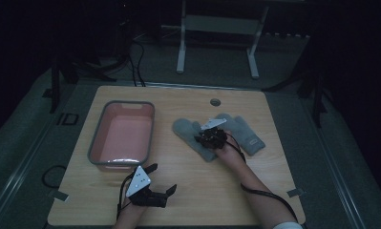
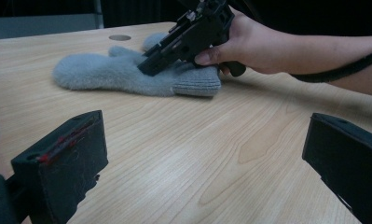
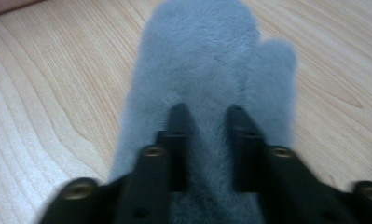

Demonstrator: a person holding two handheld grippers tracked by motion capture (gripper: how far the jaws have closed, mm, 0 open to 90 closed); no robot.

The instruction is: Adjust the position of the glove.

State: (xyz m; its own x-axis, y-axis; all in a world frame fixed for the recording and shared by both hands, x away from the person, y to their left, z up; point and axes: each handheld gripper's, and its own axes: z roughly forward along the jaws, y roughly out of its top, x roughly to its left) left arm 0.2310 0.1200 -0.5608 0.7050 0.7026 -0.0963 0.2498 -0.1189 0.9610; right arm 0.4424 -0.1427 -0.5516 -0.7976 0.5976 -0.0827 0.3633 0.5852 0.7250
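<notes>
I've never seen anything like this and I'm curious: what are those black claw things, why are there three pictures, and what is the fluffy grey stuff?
Those claws are grippers: a person holds one in each hand and squeezes things with its two black jaws. One picture looks down from above the wooden table. The other two come from little cameras riding on each gripper. On the table lie two grey mittens and a pink tub with a grey rim. The right gripper has pushed its jaws into the nearer mitten, pinching a ridge of fluff. The other mitten lies beside it. The left gripper rests near the tub, jaws wide apart, holding nothing.

Black claws (image 1: 155,183), seemingly white-plated.
</notes>
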